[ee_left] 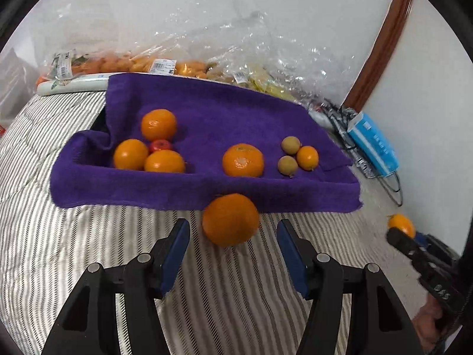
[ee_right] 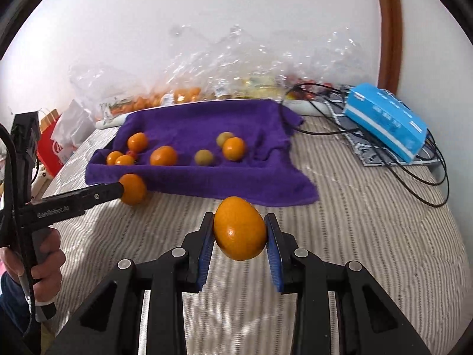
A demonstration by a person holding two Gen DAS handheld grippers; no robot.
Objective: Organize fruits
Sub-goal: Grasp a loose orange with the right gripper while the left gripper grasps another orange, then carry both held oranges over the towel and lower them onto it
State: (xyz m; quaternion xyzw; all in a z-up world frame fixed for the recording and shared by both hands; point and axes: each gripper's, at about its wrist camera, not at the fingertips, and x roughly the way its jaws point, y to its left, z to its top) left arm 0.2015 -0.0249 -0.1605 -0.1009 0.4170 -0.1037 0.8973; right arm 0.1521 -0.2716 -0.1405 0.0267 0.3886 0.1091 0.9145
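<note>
fruits [ee_left: 242,160] on a towel [ee_left: 224,112], bags [ee_left: 189,47] behind it, box [ee_left: 373,143] to its right, one orange [ee_left: 230,219] before it

Both grippers, black angular frames: left gripper [ee_left: 233,230], right gripper [ee_right: 240,230], each with blue ribbed pads [ee_right: 207,251] and silver round pivot screws [ee_right: 179,252]. At nine o'clock, white lettering, black cable, dark blue sleeve [ee_right: 9,293].

Striped bedding [ee_right: 369,222] right of purple towel [ee_right: 207,177] bare; cables [ee_right: 414,177], blue box [ee_right: 387,121] block far right
</note>
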